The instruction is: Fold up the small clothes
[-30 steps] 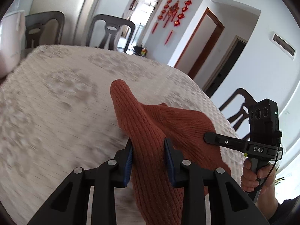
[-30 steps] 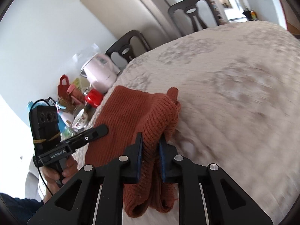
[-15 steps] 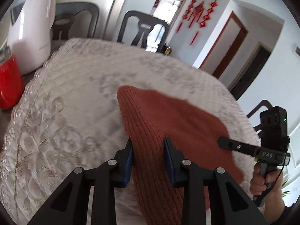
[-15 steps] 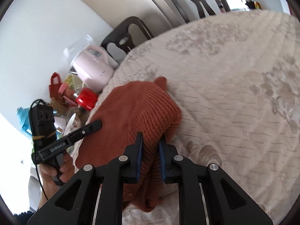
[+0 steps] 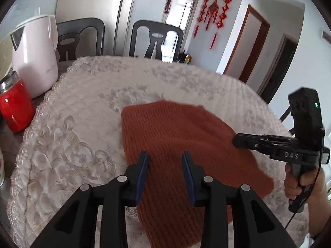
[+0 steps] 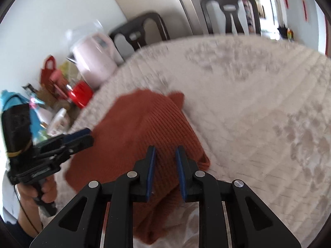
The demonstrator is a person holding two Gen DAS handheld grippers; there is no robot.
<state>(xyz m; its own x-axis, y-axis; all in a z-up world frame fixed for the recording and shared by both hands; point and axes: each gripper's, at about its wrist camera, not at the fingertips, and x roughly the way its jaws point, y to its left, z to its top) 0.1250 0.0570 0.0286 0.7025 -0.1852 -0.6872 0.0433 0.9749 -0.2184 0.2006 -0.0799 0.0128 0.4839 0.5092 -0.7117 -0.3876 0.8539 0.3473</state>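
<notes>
both grippers stand over a rust-orange ribbed knit garment [image 5: 175, 144] lying folded on the cream quilted tablecloth [image 5: 72, 155]. left gripper [image 5: 165, 165] has its blue pads spread, the knit below and not pinched; right gripper [image 6: 165, 161] shows a narrower gap with its pads apart from the cloth. the garment's near end hangs off the table edge. on the right gripper's side, white letters read "das". farther back stand a red tumbler [image 5: 14, 107] and a pale pink kettle [image 5: 35, 55].
</notes>
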